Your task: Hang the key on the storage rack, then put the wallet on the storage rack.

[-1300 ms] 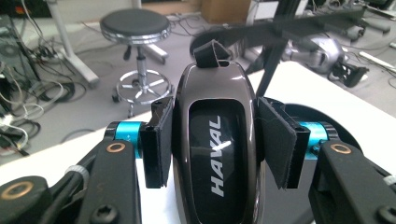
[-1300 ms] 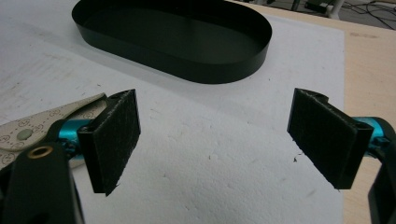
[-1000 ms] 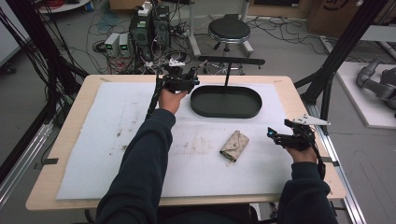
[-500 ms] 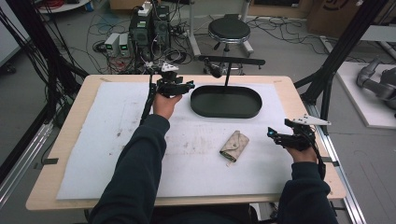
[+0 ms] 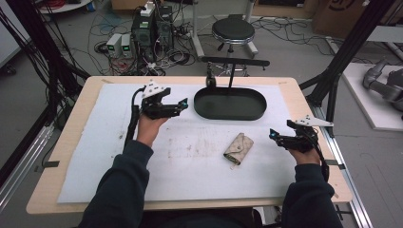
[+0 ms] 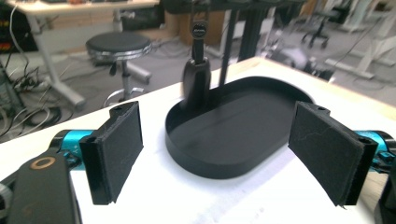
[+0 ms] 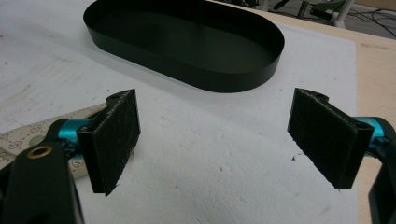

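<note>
A black oval tray (image 5: 230,102) lies empty at the back middle of the white mat. Behind it stands a black T-shaped stand (image 5: 235,62), and a dark fob (image 5: 209,80) hangs from its left end. A beige patterned pouch (image 5: 238,148) lies in front of the tray. My left gripper (image 5: 184,103) hovers left of the tray, pointing at it; its jaws have just been opening and nothing is between them. In the left gripper view the tray (image 6: 243,126) and the fob (image 6: 196,81) lie ahead. My right gripper (image 5: 273,136) stands open to the right of the pouch (image 7: 23,135), with nothing between its pads.
The white foam mat (image 5: 95,156) covers most of the wooden table (image 5: 304,102). A stool (image 5: 233,31), boxes of electronics (image 5: 152,28) and cables sit on the floor beyond the far edge. Black frame posts (image 5: 342,61) rise at both sides.
My left gripper has drawn back from the stand's left end, leftward and toward the person, and its jaws stand wider. The right gripper and the pouch have not moved.
</note>
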Motion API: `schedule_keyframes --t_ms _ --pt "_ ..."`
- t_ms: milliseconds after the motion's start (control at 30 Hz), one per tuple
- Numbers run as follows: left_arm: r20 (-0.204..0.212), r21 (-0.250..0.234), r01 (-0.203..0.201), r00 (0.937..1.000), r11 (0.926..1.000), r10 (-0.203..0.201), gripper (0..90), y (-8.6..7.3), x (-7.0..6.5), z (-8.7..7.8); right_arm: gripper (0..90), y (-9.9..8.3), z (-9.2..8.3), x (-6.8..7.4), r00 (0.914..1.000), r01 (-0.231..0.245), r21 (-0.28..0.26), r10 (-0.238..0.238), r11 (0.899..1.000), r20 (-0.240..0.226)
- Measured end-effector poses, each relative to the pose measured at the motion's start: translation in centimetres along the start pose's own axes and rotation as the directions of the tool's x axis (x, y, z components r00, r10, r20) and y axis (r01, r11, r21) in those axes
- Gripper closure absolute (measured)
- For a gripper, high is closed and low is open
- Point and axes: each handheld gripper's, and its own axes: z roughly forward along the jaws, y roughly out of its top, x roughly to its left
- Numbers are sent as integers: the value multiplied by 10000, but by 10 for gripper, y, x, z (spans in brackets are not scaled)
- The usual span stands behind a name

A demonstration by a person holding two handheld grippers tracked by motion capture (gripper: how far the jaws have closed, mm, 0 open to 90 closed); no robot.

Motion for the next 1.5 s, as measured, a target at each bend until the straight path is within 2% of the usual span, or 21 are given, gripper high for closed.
schedule_keyframes --t_ms 33,100,200,267,300,400,533,633,733,833,900,1033,1100,1200,1267,1300,1333,1400,1433,1467,1500 --pt "0 0 0 10000 10000 0 174 0 0 0 173 0 0 1 10000 35 -14 -35 10000 0" --pt "247 -124 1 9997 9999 2 174 -12 -2 -16 172 0 0 3 10000 60 24 -60 10000 -17" --pt "495 -135 54 9988 9999 -47 173 -20 -3 -26 173 -1 0 5 9999 98 84 -98 9999 -79" --pt "650 -81 187 9977 9998 -181 171 -25 -2 -32 172 -1 0 7 9997 198 70 -197 9998 -147" --pt "739 -15 604 9955 9982 -601 171 -31 -1 -39 173 0 -1 8 9996 216 73 -215 9997 -192" --pt "633 28 686 9956 9976 -686 171 -36 -1 -46 173 1 -3 11 9990 352 -12 -352 9994 -281" --pt "401 43 823 9958 9966 -824 171 -47 6 -58 172 -1 -3 12 9992 231 44 -229 9997 -313" --pt "384 42 825 9958 9966 -826 171 -52 6 -64 172 -2 -2 16 9990 257 109 -253 9996 -377" --pt "392 310 898 9951 9955 -910 171 -61 9 -67 173 -2 1 20 9976 -233 145 242 9996 -648" --pt "283 409 1009 9944 9941 -1021 171 -66 10 -67 173 -2 4 25 9967 -307 247 325 9992 -739" --pt "146 254 1123 9935 9933 -1127 171 -67 14 -72 173 -3 11 35 9957 -433 489 471 9979 -793" --pt "44 144 1142 9934 9934 -1143 171 -66 16 -76 173 0 21 52 9957 -137 859 215 9962 -905" --pt "12 162 1135 9935 9934 -1135 171 -66 16 -77 173 0 25 60 9953 -179 1054 277 9943 -927" --pt "-40 159 1056 9944 9943 -1055 172 -66 14 -80 173 -2 32 71 9952 -403 1589 538 9865 -813" --pt "-83 174 1025 9947 9946 -1024 172 -66 13 -81 173 -4 38 77 9939 -693 2012 850 9771 -707" --pt "-83 174 1025 9947 9946 -1024 172 -66 13 -81 173 -4 38 77 9939 -693 2012 850 9771 -707" --pt "-93 201 1005 9949 9947 -1003 173 -67 13 -81 173 -6 42 80 9923 -838 2302 1023 9695 -696" --pt "-102 261 992 9950 9947 -989 173 -67 12 -82 173 -7 45 84 9903 -1092 2520 1272 9615 -562" --pt "-92 278 977 9952 9948 -975 173 -68 12 -82 173 -7 45 84 9903 -1092 2520 1272 9615 -562" --pt "-92 272 1016 9948 9945 -1014 173 -68 12 -82 174 -7 49 88 9876 -1312 2760 1496 9522 -466" --pt "-98 301 1015 9948 9944 -1013 173 -68 13 -82 174 -7 49 88 9876 -1312 2760 1496 9522 -466"
